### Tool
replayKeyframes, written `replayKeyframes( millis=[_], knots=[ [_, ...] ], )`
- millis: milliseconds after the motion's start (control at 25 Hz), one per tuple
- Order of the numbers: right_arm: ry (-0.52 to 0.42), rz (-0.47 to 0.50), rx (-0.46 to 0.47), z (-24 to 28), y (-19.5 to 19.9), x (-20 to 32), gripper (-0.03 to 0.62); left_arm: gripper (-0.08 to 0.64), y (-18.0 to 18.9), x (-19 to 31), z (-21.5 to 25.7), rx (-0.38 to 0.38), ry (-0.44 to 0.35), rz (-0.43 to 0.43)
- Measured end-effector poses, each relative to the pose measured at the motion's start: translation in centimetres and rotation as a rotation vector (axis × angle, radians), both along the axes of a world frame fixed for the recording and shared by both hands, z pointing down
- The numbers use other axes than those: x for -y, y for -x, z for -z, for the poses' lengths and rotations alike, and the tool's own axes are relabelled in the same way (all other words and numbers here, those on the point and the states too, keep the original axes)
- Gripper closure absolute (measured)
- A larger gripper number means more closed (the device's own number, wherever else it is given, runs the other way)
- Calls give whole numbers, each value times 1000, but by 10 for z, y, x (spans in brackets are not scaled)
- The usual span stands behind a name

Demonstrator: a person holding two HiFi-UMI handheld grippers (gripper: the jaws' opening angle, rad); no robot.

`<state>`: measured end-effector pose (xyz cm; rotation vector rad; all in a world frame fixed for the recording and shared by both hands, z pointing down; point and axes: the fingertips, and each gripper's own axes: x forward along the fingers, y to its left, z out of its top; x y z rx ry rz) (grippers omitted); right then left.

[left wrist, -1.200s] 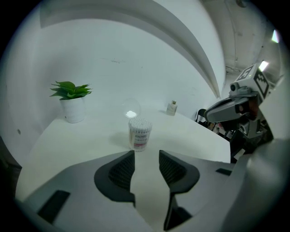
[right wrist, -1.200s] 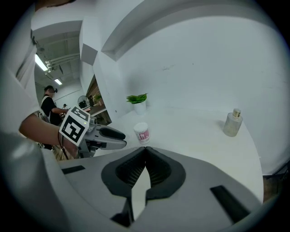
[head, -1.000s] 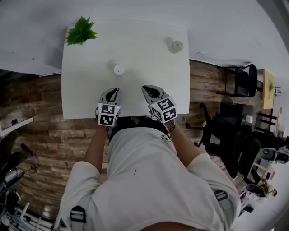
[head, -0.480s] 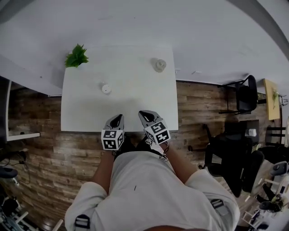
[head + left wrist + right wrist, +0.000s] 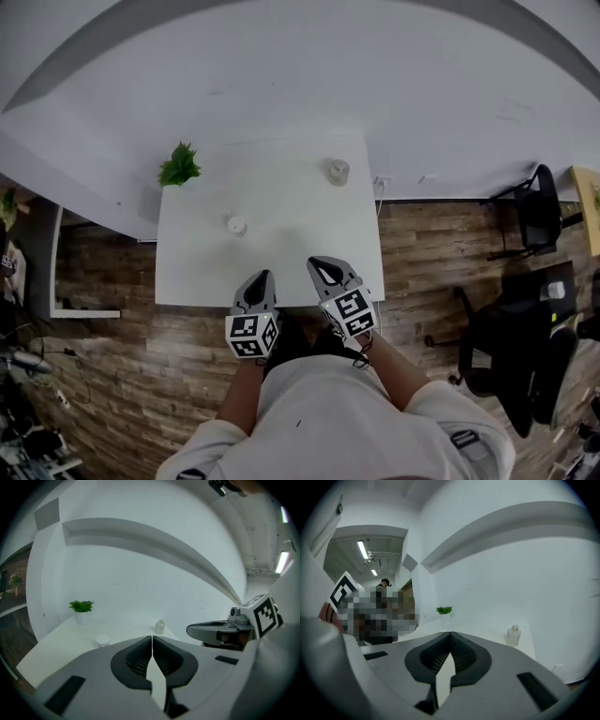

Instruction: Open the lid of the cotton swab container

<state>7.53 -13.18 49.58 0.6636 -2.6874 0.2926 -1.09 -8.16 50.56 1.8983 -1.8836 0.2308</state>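
Note:
The cotton swab container (image 5: 235,225) is a small white round tub with its lid on, standing left of the middle of the white table (image 5: 281,262). In the left gripper view the container (image 5: 102,641) is far ahead and to the left. My left gripper (image 5: 261,278) hangs at the table's front edge, shut and empty, with its pads meeting (image 5: 152,637). My right gripper (image 5: 322,267) is beside it over the same edge, also shut with nothing between the pads (image 5: 450,633). Both are well short of the container.
A small potted plant (image 5: 178,164) stands at the table's far left corner. A small clear bottle (image 5: 337,171) stands near the far right. A white wall rises behind the table. Black office chairs (image 5: 534,216) stand on the wooden floor to the right.
Both grippers have drawn back from over the table to its front edge and risen. The head view has lifted, so the table looks smaller and farther. The container has not moved.

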Motion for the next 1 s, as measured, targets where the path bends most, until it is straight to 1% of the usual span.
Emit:
replayKeyframes(
  millis=[240,320,400,560,760,920,1000],
  knots=[
    [-108,-40,78,60,6,23,594,537,18,22,50,56,-94,11],
    [-131,-49,98,73,11,28,594,537,29,27,62,58,-119,23],
    [-154,-54,116,83,18,33,594,537,39,33,76,74,-153,30],
    [-177,-53,122,93,29,44,594,537,51,41,97,106,-209,46],
    [-195,-47,133,100,39,53,594,537,54,48,102,131,-221,32],
    [-188,-55,131,98,40,59,594,537,55,55,101,130,-220,33],
    [-185,-60,133,97,38,61,594,537,54,58,102,144,-223,28]
  ],
)
